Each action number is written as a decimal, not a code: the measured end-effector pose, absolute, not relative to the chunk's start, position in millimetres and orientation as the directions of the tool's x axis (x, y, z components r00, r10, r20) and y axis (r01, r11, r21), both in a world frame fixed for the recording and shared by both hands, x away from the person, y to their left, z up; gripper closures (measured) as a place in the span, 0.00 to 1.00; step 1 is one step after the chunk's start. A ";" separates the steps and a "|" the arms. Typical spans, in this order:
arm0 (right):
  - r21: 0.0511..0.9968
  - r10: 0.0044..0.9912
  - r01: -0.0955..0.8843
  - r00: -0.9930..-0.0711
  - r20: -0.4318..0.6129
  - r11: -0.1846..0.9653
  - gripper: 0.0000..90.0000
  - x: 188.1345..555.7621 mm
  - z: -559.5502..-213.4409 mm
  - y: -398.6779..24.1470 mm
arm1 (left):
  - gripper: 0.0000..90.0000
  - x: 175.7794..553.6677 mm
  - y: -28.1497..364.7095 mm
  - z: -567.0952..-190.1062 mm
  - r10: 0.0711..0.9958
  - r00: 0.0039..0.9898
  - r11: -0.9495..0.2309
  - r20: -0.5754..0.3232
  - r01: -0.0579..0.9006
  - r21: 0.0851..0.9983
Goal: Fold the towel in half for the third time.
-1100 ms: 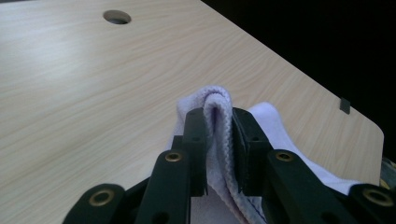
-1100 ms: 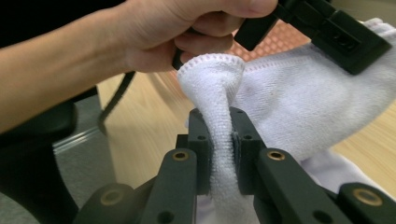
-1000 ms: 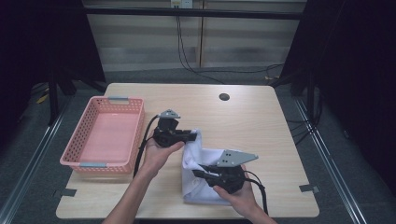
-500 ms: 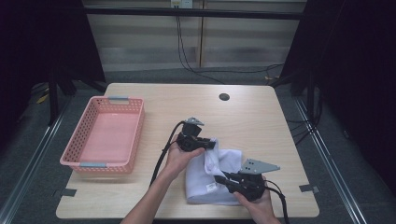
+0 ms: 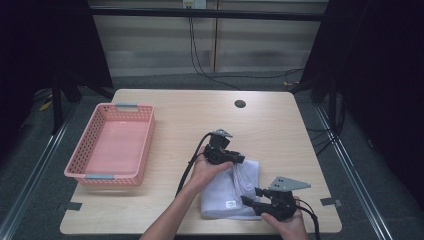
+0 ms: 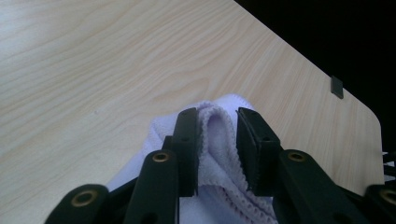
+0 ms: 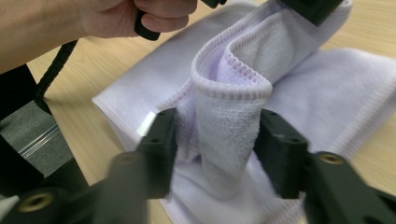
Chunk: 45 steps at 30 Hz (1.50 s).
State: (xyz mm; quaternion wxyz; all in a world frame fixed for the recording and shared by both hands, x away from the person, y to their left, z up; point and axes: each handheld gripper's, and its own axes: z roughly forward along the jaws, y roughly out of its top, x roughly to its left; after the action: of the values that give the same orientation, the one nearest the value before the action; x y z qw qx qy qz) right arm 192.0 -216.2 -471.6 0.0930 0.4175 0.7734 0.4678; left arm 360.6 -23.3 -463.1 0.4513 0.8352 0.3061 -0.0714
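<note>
Towel (image 5: 227, 192): pale lilac terry, stitched hem, small white tag; lies folded on the table (image 5: 280, 130) near its front edge, well right of the pink basket (image 5: 112, 145). Left gripper (image 6: 212, 140) and right gripper (image 7: 215, 140): jaws apart, just opening, each loosely straddling a raised fold of towel.
</note>
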 end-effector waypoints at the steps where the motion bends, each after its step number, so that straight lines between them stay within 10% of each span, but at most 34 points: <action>1: 0.800 0.733 0.559 -0.635 0.243 0.219 0.49 191.0 -472.3 -219.8 | 0.76 360.7 -24.5 -463.2 0.440 0.805 -0.403 -0.398 0.573 0.714; 12: 0.835 0.756 0.524 -0.612 0.234 0.166 0.29 196.1 -449.1 -237.0 | 0.41 353.8 6.2 -436.0 0.463 0.809 -0.314 -0.363 0.532 0.786; 21: 0.826 0.797 0.524 -0.581 0.167 0.209 0.28 262.5 -435.5 -222.7 | 0.66 322.2 54.0 -443.5 0.438 0.841 -0.414 -0.316 0.501 0.760; 28: 0.777 0.816 0.568 -0.563 0.128 0.270 0.27 314.7 -445.1 -197.0 | 0.59 271.3 65.7 -459.6 0.381 0.874 -0.504 -0.301 0.469 0.725; 31: 0.732 0.831 0.609 -0.546 0.109 0.304 0.36 324.3 -458.4 -193.3 | 0.54 254.6 70.8 -469.7 0.378 0.879 -0.537 -0.290 0.464 0.704; 37: 0.733 0.847 0.611 -0.523 0.090 0.299 0.86 311.8 -462.8 -205.7 | 0.45 247.7 74.3 -482.2 0.392 0.868 -0.549 -0.304 0.486 0.681; 45: 0.715 0.845 0.633 -0.523 0.111 0.298 0.81 305.4 -491.9 -228.5 | 0.31 238.7 69.8 -486.4 0.365 0.890 -0.570 -0.275 0.447 0.690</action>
State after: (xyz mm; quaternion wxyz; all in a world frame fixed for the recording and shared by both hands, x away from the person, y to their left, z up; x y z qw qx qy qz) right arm 305.4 -228.5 -491.9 0.1452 0.4664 0.7923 0.3656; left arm 238.7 69.8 -486.4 0.4032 0.8844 0.2293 -0.0508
